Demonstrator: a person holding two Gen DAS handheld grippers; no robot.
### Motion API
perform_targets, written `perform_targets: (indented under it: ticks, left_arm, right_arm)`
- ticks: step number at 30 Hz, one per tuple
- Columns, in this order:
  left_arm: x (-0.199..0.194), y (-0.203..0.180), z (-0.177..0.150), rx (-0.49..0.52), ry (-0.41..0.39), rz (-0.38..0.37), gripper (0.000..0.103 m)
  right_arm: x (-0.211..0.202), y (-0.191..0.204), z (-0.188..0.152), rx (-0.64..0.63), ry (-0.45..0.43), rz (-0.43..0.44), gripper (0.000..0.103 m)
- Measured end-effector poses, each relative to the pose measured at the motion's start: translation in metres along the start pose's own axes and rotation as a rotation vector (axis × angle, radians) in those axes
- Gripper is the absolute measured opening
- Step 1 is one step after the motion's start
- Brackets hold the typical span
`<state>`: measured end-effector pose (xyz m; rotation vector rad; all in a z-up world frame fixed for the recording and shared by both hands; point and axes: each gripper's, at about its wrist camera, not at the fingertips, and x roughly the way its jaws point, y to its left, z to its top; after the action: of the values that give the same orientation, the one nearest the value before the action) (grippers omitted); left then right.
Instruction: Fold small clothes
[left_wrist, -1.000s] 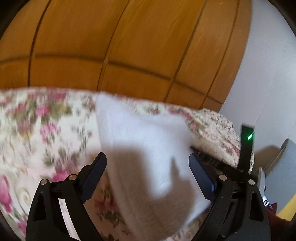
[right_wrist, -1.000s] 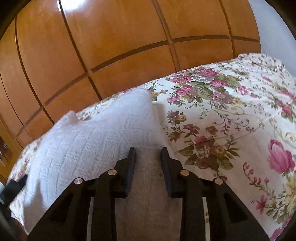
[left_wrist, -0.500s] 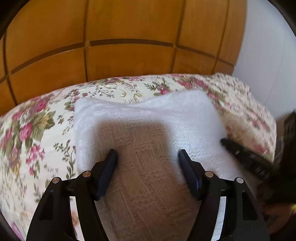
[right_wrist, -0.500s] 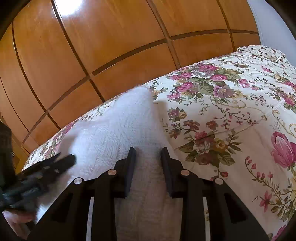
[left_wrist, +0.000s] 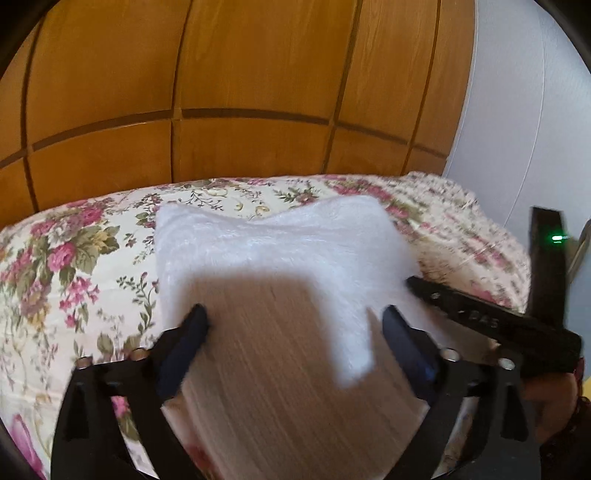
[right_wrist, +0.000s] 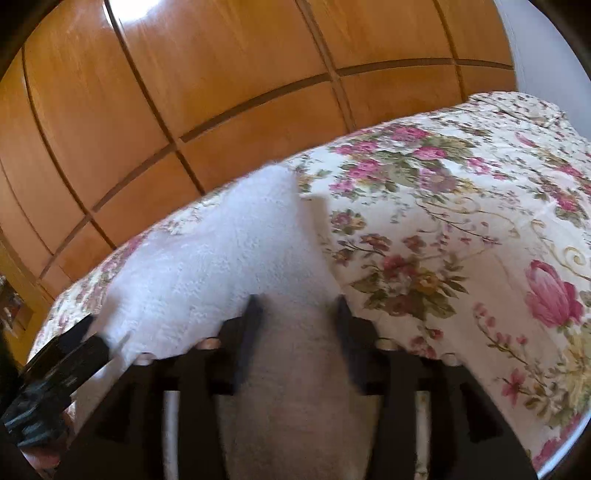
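A white knitted garment (left_wrist: 280, 258) lies on the floral bedspread (left_wrist: 74, 266). My left gripper (left_wrist: 295, 325) is open, its jaws wide apart over the near part of the garment. In the right wrist view the same garment (right_wrist: 221, 251) runs away to the left. My right gripper (right_wrist: 297, 314) hovers over the garment's near right edge, jaws partly apart, with cloth showing between them. The right gripper also shows at the right edge of the left wrist view (left_wrist: 480, 321); the left gripper shows at the lower left of the right wrist view (right_wrist: 55, 373).
A wooden panelled wardrobe (left_wrist: 240, 92) stands right behind the bed. A white wall (left_wrist: 535, 129) is to the right. The bedspread (right_wrist: 461, 240) stretches out to the right of the garment.
The right gripper's jaws have opened wider. The left gripper has shifted slightly over the garment, and the view is motion-blurred. The garment lies flatter.
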<state>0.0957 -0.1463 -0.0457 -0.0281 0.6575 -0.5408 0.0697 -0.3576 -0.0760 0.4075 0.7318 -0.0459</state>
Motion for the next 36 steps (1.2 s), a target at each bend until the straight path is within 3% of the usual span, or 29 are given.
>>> perform_targets:
  ticks: [1, 5, 10, 15, 22, 28, 36]
  left_arm:
    - [-0.003, 0.0, -0.002, -0.004, -0.004, 0.005, 0.097]
    - [-0.006, 0.013, -0.012, -0.062, 0.028, 0.03, 0.097]
    - [0.0, 0.039, -0.03, -0.248, 0.11, -0.056, 0.097]
    - [0.006, 0.05, -0.042, -0.359, 0.162, -0.146, 0.099]
    - [0.002, 0.051, -0.045, -0.338, 0.17, -0.187, 0.099]
    - [0.003, 0.059, -0.034, -0.373, 0.181, -0.244, 0.099]
    - [0.02, 0.07, -0.022, -0.412, 0.213, -0.277, 0.099]
  right_arm:
    - [0.001, -0.006, -0.002, 0.039, 0.024, -0.006, 0.079]
    - [-0.003, -0.031, -0.015, 0.188, 0.042, 0.103, 0.079]
    - [-0.01, -0.029, -0.021, 0.139, 0.058, 0.107, 0.083]
    - [-0.011, -0.027, -0.022, 0.127, 0.09, 0.104, 0.086]
    - [-0.013, -0.027, -0.025, 0.074, 0.142, 0.123, 0.095]
    - [-0.012, -0.033, -0.018, 0.138, 0.173, 0.184, 0.096]
    - [0.011, -0.033, -0.002, 0.224, 0.201, 0.311, 0.079]
